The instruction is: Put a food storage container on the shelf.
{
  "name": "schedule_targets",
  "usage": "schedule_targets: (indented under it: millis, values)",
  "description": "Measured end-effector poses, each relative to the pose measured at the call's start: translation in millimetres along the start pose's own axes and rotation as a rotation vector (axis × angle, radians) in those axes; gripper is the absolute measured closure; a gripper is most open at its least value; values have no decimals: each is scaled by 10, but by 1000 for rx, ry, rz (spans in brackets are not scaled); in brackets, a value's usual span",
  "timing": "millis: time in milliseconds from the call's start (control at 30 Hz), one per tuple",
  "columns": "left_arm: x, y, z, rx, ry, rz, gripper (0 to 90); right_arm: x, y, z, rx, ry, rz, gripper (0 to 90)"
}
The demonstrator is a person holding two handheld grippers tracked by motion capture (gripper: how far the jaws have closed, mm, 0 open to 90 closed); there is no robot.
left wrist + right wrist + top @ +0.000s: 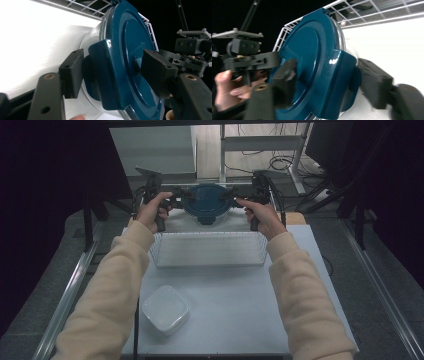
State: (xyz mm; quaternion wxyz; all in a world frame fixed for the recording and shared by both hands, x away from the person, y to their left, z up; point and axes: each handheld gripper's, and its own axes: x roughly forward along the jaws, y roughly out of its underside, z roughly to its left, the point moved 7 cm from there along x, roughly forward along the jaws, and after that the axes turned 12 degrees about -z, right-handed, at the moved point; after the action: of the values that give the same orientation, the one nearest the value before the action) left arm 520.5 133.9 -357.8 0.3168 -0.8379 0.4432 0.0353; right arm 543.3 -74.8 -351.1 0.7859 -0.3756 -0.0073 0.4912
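- One round container with a dark teal lid (206,202) stands at the far end of the table, just beyond the wire basket, between the two grippers. The lid is glossy plastic with a raised rim and two squared latch tabs at opposite edges; the body under it is clear.
- Left gripper (110,72): its two black, blocky jaws straddle the lid's latch tab (103,75), one pad below the tab, the other over the lid's top face. A gap shows at the lower pad, so the jaws look parted rather than clamped, though the far pad's contact is hard to judge.
- Right gripper (329,82): it straddles the opposite tab in the same way, with its jaws apart and the pads seemingly clear of the plastic.
- One white wire basket (207,250), rectangular and finely gridded, sits mid-table.
- One square translucent plastic box (165,309) with rounded corners lies near the table's front edge, well apart from the rest.
- One white table (240,305), smooth and matt.
- The high view shows two cream sleeves (112,285). Each gripper view shows the other gripper beyond the lid.
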Motion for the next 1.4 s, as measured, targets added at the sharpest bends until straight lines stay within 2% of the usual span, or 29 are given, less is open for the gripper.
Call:
schedule_targets:
  millis: [67, 100, 133, 167, 200, 233, 267, 300, 367, 400, 433, 500, 567, 600, 633, 833, 900, 967, 1000, 1033, 1133, 1267, 1300, 1333, 1400]
  values:
    - [-59, -22, -9, 24, -25, -37, 258, -33, -14, 33, -31, 4, -20, 194]
    - [-99, -28, -25, 43, -33, -53, 243, -53, -21, 42, -66, 28, -34, 162]
    - [-99, -28, -25, 43, -33, -53, 235, -84, -18, 56, -107, 55, -35, 143]
    - [-146, -27, -50, 65, -33, -60, 230, -120, -13, 68, -159, 86, -37, 138]
    - [-254, -10, -106, 115, -35, -80, 228, -160, -8, 83, -214, 120, -46, 133]
    - [-313, 10, -130, 143, -36, -88, 227, -211, 0, 101, -266, 153, -56, 130]
    - [-313, 10, -130, 143, -36, -88, 225, -211, 0, 101, -266, 153, -56, 130]
    - [-430, 71, -156, 211, -57, -99, 221, -326, 24, 151, -337, 180, -81, 133]
    - [-525, 149, -166, 257, -79, -104, 231, -440, 78, 200, -372, 169, -97, 141]
    - [-525, 149, -166, 257, -79, -104, 232, -440, 78, 200, -372, 169, -97, 141]
    - [-636, 265, -163, 308, -104, -110, 236, -533, 162, 221, -392, 158, -87, 144]
    - [-728, 388, -155, 344, -107, -116, 243, -612, 236, 219, -408, 155, -84, 151]
    - [-806, 516, -148, 370, -100, -119, 247, -704, 322, 214, -425, 147, -80, 156]
    - [-806, 516, -148, 370, -100, -119, 247, -754, 368, 209, -439, 144, -75, 160]
    - [-914, 688, -110, 410, -100, -124, 249, -819, 429, 201, -457, 145, -70, 165]
    - [-1184, 1094, 28, 497, -119, -142, 261, -1096, 718, 165, -525, 144, -68, 187]
    - [-1222, 1224, 101, 531, -151, -127, 262, -1152, 824, 168, -545, 131, -57, 194]
    - [-1256, 1339, 165, 536, -157, -119, 268, -1214, 960, 156, -574, 128, -43, 198]
    - [-1256, 1339, 165, 536, -157, -119, 271, -1238, 1015, 145, -577, 125, -44, 200]
    - [-1290, 1448, 235, 536, -154, -109, 273, -1260, 1072, 130, -578, 119, -43, 201]
    - [-1319, 1621, 347, 528, -138, -96, 277, -1315, 1257, 58, -576, 115, -44, 205]
    - [-1342, 1862, 486, 533, -120, -93, 291, -1381, 1477, -107, -571, 133, -46, 206]
    - [-1342, 1862, 486, 533, -120, -93, 292, -1399, 1555, -171, -564, 138, -42, 206]
    - [-1349, 1916, 518, 535, -117, -85, 292, -1399, 1555, -171, -564, 138, -42, 206]
    - [-1366, 2038, 624, 550, -131, -71, 293, -1446, 1749, -333, -573, 166, -25, 212]
